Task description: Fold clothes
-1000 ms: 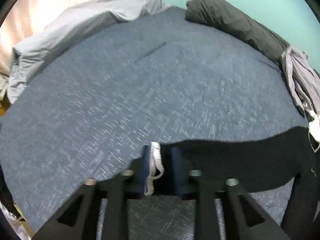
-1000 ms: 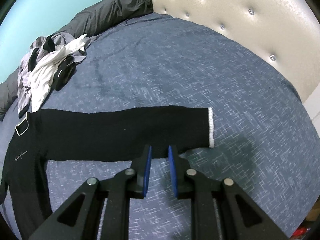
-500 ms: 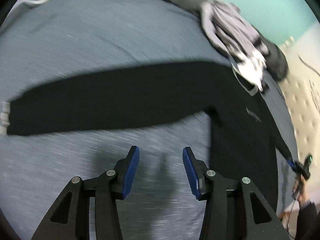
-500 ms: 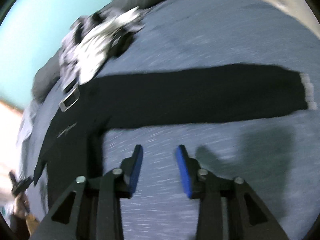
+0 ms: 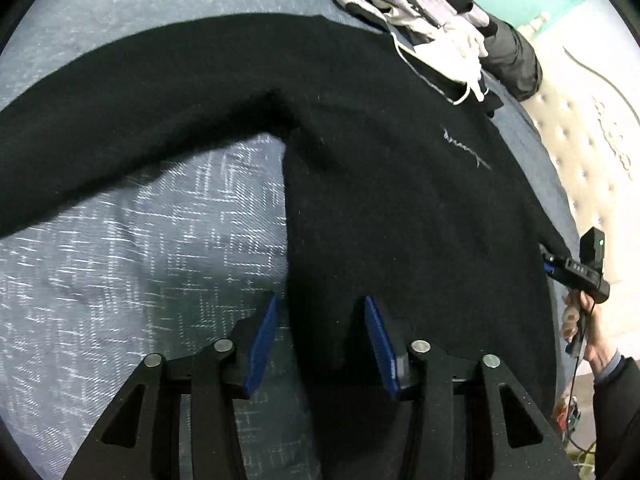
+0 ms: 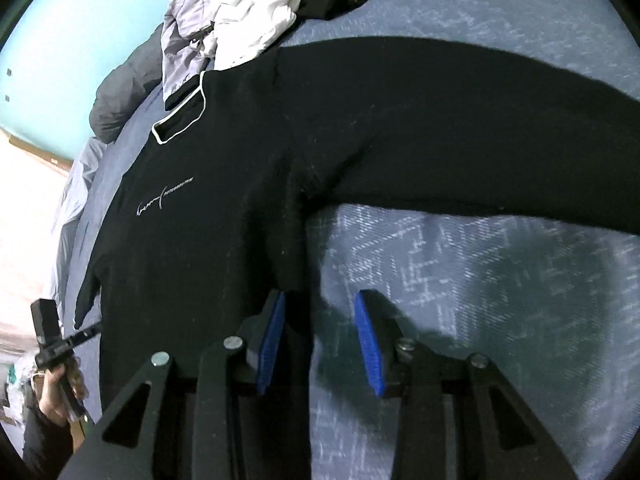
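A black long-sleeved sweater (image 5: pixel 400 180) lies face up on the blue bedcover (image 5: pixel 140 260), sleeves spread out to both sides. My left gripper (image 5: pixel 320 304) points down at one side edge of its body below the armpit. Its jaws are closing, the fabric edge runs between the blue pads, and neither pad presses on it. My right gripper (image 6: pixel 320 296) hangs over the other side edge of the sweater (image 6: pixel 224 200). It is closing too, with the edge between its pads, unpinched. Each view shows the other gripper in a hand at the sweater's far side.
A pile of grey, white and black clothes (image 5: pixel 420 12) lies past the sweater's collar, also visible as the pile (image 6: pixel 248 16) in the right wrist view. A dark rolled duvet (image 6: pixel 120 96) lines the teal wall. The tufted headboard (image 5: pixel 592 140) stands off to one side.
Both grippers swung in from the sleeve ends to the body's side edges and dropped lower. The left let go of the white-trimmed cuff. The right's jaws stand wider than a second ago.
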`<state>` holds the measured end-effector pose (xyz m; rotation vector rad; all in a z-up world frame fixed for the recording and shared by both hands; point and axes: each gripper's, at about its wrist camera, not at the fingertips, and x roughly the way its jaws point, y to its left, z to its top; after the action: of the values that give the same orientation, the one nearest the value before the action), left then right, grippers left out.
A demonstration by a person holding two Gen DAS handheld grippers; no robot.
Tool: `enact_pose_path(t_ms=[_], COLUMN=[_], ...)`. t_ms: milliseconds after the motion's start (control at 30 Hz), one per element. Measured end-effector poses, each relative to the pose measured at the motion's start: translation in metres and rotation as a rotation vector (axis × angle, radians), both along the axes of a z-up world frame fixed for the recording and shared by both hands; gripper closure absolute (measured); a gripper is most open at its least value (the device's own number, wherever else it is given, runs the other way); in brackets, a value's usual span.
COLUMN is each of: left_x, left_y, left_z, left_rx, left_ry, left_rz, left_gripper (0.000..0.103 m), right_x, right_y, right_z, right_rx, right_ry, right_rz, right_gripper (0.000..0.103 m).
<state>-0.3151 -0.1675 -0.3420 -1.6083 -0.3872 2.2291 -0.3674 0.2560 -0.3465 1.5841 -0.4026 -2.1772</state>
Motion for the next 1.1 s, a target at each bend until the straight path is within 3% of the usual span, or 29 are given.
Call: enact_pose_path(t_ms=[33, 67, 167, 333, 533, 800, 967, 1100], left_x=[0.000, 0.000, 0.001, 0.003, 0.004, 0.010, 0.020, 0.024], left_y=[0.001, 0.001, 0.002, 0.007, 0.009, 0.011, 0.022, 0.029], left_z=[-0.001, -0.002, -0.003, -0.004, -0.004, 0.012, 0.033, 0.038], left_rx=[-0.002, -0.007, -0.016, -0.027, -0.040, -0.068, -0.072, -0.061], left_ry=[0.001, 0.002, 0.005, 0.009, 0.005, 0.061, 0.135, 0.157], left_rz=[0.001, 0.002, 0.006, 0.004, 0.005, 0.024, 0.034, 0.059], left_gripper=[0.066, 0.070, 0.077, 0.078, 0.078, 0.078, 0.077, 0.074], right_x=[-0.001, -0.002, -0.002, -0.003, -0.003, 0.004, 0.002, 0.006], right_y=[-0.001, -0.002, -0.004, 0.014, 0.021, 0.041, 0.038, 0.085], right_z=[-0.001, -0.001, 0.001, 0.015, -0.002, 0.015, 0.029, 0.037], right_rx=[-0.013, -0.025, -0.026, -0.017, 0.088, -0.033, -0.014, 0.012], right_ry=[-0.001, -0.002, 0.006, 0.047, -0.004, 0.052, 0.090, 0.098], right_rz=[0.001, 0.002, 0.009, -0.039, -0.071, -0.086, -0.055, -0.167], right_gripper=[0.076, 0.093, 0.100, 0.101, 0.103, 0.100, 0.100, 0.093])
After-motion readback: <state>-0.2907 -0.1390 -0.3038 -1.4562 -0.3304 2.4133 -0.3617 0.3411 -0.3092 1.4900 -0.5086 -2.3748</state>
